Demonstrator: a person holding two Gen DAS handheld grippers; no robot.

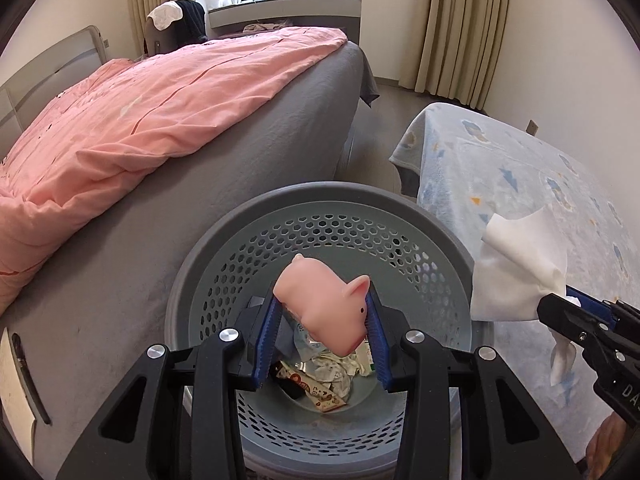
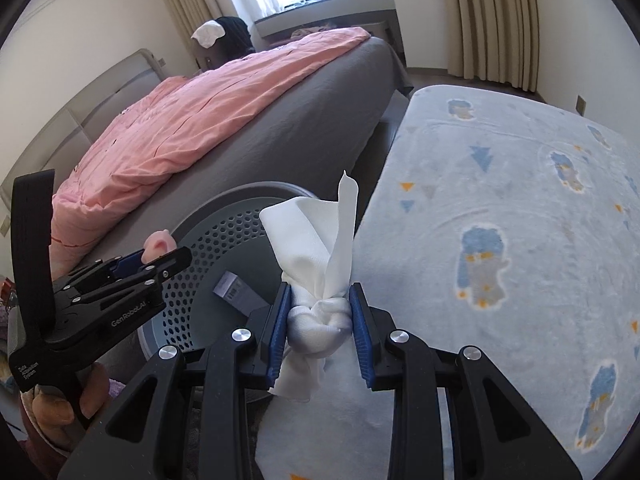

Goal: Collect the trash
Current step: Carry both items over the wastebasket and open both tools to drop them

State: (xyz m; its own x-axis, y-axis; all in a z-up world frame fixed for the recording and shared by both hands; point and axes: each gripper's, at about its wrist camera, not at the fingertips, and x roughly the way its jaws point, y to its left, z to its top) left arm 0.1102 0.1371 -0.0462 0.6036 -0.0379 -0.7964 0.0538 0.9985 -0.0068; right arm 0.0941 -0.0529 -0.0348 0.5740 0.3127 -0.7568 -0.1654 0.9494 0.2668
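The left tongs (image 1: 322,326) are closed on a soft pink rubber pig toy (image 1: 320,304), which is clamped between the two blue ribbed pads (image 1: 267,340) at its middle; its head hangs down past the pads and its rear sticks up beyond them. The toy is held directly above the open mouth of a round grey-blue plastic basket with perforated walls (image 1: 320,236). On the basket's floor, crumpled wrappers and paper scraps (image 1: 328,376) are seen beneath the toy. In the right wrist view only a pink ear of the toy shows at the tip of the left tongs, over the basket's near-left rim.

The right tongs (image 2: 320,330) are closed on a bunched white paper tissue (image 2: 316,264): its twisted, knotted part is squeezed between the pads, a loose fan of tissue stands up past the fingertips and a short tail hangs below. The tissue is held beside the basket's rim, on its right side in the left wrist view, over the edge of a light blue fleece blanket printed with cartoon animals and triangles (image 2: 500,200) that lies just beside the basket.

A bed with a grey sheet and a pink quilt (image 1: 152,120) is seen just behind the basket.
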